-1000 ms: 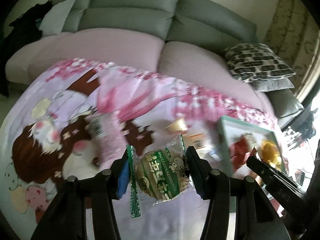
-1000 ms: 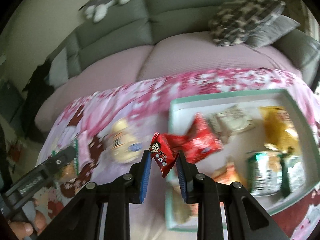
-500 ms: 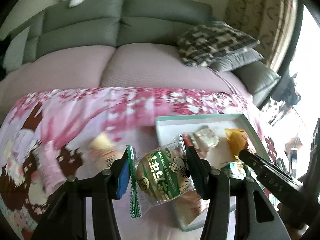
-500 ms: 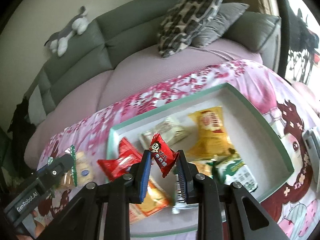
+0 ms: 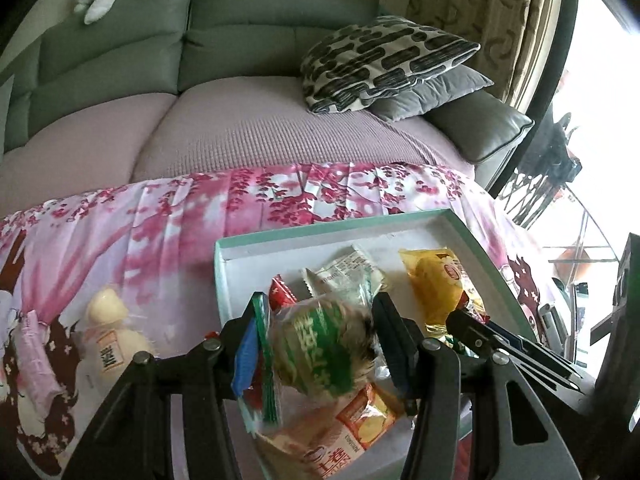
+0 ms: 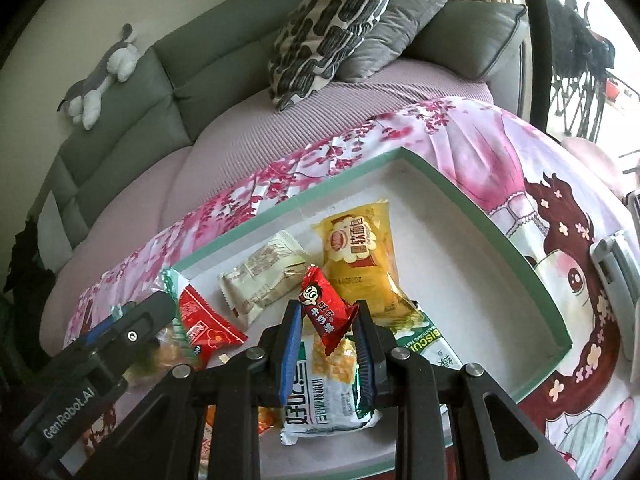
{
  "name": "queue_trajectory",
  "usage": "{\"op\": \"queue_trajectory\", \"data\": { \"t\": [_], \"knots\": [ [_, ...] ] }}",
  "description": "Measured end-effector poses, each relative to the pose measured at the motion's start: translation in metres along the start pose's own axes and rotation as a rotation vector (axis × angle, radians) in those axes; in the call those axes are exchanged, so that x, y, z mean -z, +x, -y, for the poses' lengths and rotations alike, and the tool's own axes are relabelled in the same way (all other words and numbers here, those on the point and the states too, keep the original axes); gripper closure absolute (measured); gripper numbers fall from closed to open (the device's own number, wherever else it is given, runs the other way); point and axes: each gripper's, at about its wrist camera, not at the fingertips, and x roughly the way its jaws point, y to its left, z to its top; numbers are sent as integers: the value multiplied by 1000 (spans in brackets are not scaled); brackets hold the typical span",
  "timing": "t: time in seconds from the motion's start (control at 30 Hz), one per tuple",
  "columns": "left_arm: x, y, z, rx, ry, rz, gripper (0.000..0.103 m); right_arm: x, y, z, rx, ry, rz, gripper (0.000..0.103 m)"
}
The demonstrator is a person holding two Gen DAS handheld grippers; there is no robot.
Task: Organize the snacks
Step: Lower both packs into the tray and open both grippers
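My left gripper (image 5: 316, 344) is shut on a green and clear snack packet (image 5: 320, 348), blurred, held over the left part of the mint-rimmed white tray (image 5: 332, 226). My right gripper (image 6: 326, 328) is shut on a small red candy packet (image 6: 324, 312) above the tray (image 6: 472, 204). In the tray lie a yellow bread packet (image 6: 360, 256), a cream wrapper (image 6: 264, 276), a red packet (image 6: 204, 320), a green and white biscuit packet (image 6: 320, 396) and an orange packet (image 5: 352, 428). The left gripper's body (image 6: 100, 344) shows at the right wrist view's left.
The tray sits on a pink cartoon-print cloth (image 5: 160, 216) in front of a grey sofa (image 5: 240, 40) with patterned cushions (image 5: 380, 60). A pale bottle-shaped snack (image 5: 110, 332) and a pink packet (image 5: 34, 356) lie on the cloth left of the tray. A plush toy (image 6: 100, 80) rests on the sofa back.
Both grippers have swung to the right, from over the cloth to over the tray, each keeping its packet. The wrists have rolled, and the green packet now looks blurred.
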Motion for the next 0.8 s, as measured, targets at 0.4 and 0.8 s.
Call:
{"op": "queue_trajectory", "data": {
  "t": [0.4,0.8],
  "knots": [
    [3,-3,-17,-26,-42,-30,41,3,1,-4,27,-16,-6,69],
    [21,-8,-49,-128,-96,-63,24,4,-1,-5,53,-9,-7,27]
  ]
}}
